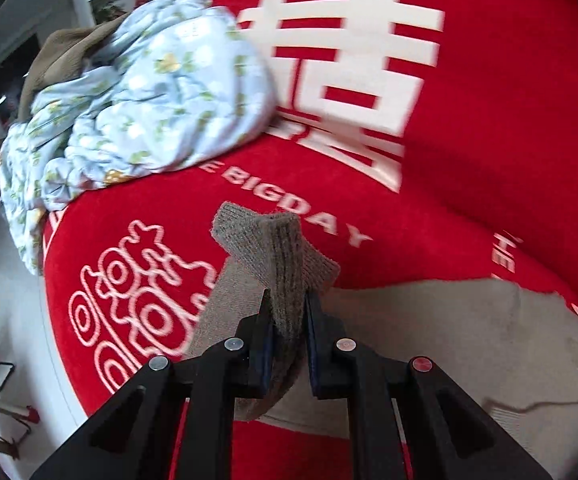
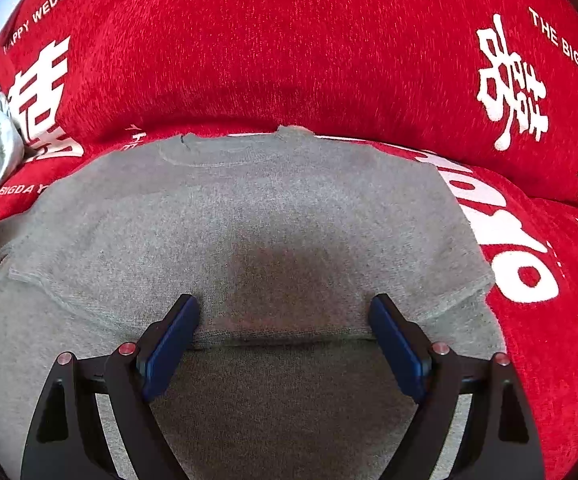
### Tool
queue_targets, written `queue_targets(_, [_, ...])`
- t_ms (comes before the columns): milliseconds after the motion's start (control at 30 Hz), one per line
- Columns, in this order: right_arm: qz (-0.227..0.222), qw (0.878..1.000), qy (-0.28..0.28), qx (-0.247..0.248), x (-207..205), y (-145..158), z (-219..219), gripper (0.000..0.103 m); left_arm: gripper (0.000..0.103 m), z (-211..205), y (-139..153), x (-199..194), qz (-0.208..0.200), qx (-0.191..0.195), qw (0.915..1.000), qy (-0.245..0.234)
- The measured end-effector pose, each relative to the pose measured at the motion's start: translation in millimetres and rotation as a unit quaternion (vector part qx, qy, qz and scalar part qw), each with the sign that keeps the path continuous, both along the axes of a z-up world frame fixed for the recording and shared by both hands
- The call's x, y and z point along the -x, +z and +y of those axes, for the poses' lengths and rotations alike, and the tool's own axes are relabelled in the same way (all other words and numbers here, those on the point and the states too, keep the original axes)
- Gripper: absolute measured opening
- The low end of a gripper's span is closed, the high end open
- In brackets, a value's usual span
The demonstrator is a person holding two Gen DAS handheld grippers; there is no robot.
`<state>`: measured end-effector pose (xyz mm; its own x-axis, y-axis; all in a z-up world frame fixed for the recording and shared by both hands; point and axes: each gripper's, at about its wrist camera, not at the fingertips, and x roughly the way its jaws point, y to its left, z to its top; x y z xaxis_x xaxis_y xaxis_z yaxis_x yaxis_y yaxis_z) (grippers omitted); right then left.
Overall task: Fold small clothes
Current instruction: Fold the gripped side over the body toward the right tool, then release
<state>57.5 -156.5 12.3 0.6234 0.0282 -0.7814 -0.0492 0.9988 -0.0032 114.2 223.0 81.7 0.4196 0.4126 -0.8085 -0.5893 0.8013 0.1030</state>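
While left tool (image 1: 289, 312) pinches ribbed knit sleeve (image 1: 277, 248), right tool (image 2: 285, 312) spread over flat grey sweater (image 2: 249, 208).

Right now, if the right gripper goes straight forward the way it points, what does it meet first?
Probably the grey knit top spread on the red cover. The right gripper is open above it, and nothing else lies between; depth is unclear.

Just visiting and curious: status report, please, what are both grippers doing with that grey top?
Left gripper shut on grey top's sleeve, lifted. Right gripper open over grey top, flat on red cover. Floral bundle aside, not in the way.
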Motion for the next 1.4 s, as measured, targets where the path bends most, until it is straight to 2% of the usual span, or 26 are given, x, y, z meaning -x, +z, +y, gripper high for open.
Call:
queue_targets(367, [-0.004, 1.0, 0.0, -0.01, 1.1, 0.3, -2.0, 0.09, 0.015, -89.5, 12.0, -21.6, 0.012, 0.003, 0.9976, -0.068])
queue_targets(567, [-0.007, 1.0, 0.0, -0.023, 1.7, 1.2, -4.6, 0.09, 0.015, -140.8, 17.4, -28.2, 0.015, -0.009, 0.9943, -0.105])
queue_targets(667, [-0.004, 1.0, 0.006, -0.031, 0.7, 1.9, -4.4, 0.094, 0.015, -165.9, 19.9, -30.1, 0.019, -0.012, 0.9921, -0.123])
queue_targets(833, [0.008, 1.0, 0.01, -0.028, 1.3, 7.9, -3.9, 0.094, 0.015, -193.3, 22.9, -31.7, 0.022, -0.011, 0.9892, -0.145])
queue_targets(1067, [0.017, 0.999, 0.028, 0.0, 33.8, 11.2, -8.9, 0.094, 0.015, -224.1, 29.4, -32.7, 0.024, -0.008, 0.9843, -0.175])
queue_targets(1167, [0.029, 0.999, 0.029, -0.008, 44.8, 6.4, -20.0, 0.094, 0.015, -234.6, 30.9, -33.9, 0.028, -0.001, 0.9827, -0.183])
queue_targets(1400, [0.015, 0.999, 0.045, -0.001, 69.0, 4.1, -27.4, 0.097, 0.015, -271.9, 34.7, -31.1, 0.027, -0.009, 0.9771, -0.211])
